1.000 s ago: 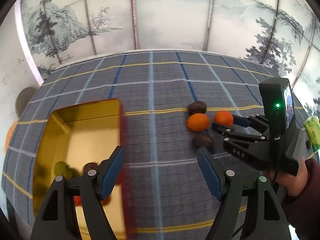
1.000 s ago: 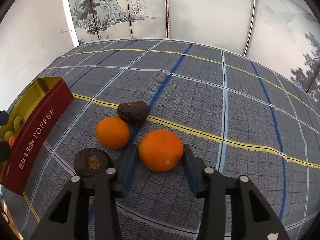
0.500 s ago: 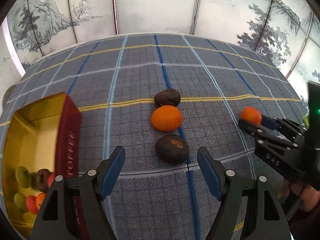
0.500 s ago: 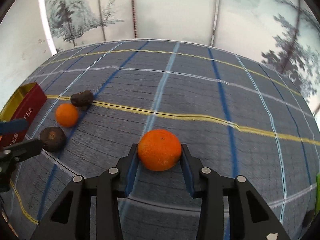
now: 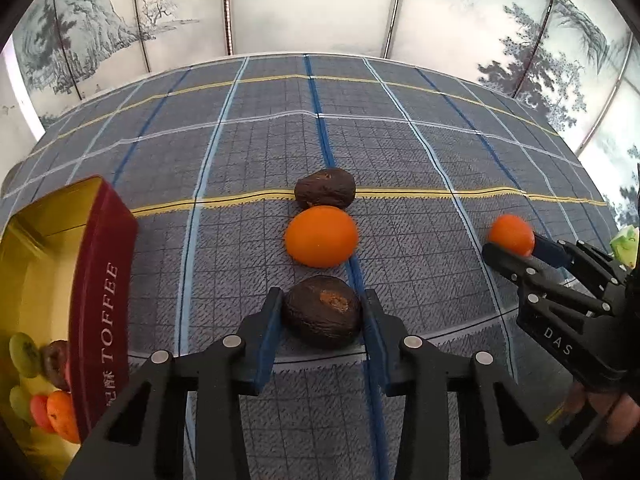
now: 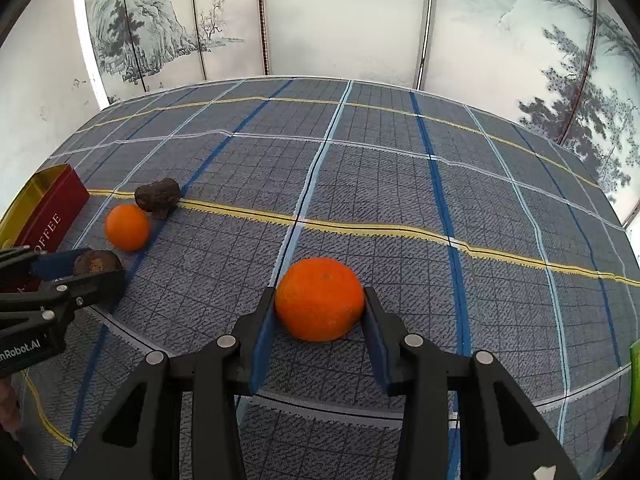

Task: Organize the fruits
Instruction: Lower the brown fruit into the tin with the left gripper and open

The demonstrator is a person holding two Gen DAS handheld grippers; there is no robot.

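My left gripper point(image 5: 322, 322) is shut on a dark brown fruit point(image 5: 322, 322) that rests on the checked cloth. Just beyond it lie an orange point(image 5: 321, 236) and a second brown fruit point(image 5: 325, 188). My right gripper point(image 6: 319, 312) is shut on another orange point(image 6: 319, 299) and holds it to the right, apart from the group; it shows in the left wrist view point(image 5: 516, 242) too. The red and gold TOFFEE tin point(image 5: 102, 300) stands at the left, with several small fruits point(image 5: 44, 384) inside.
The blue-grey checked tablecloth point(image 6: 400, 184) covers the table up to painted wall panels. A green packet point(image 6: 634, 384) lies at the right edge. The left gripper shows at the left of the right wrist view point(image 6: 60, 276).
My left gripper moved right from over the tin to the brown fruit and closed on it. My right gripper carried its orange rightwards, away from the other fruits.
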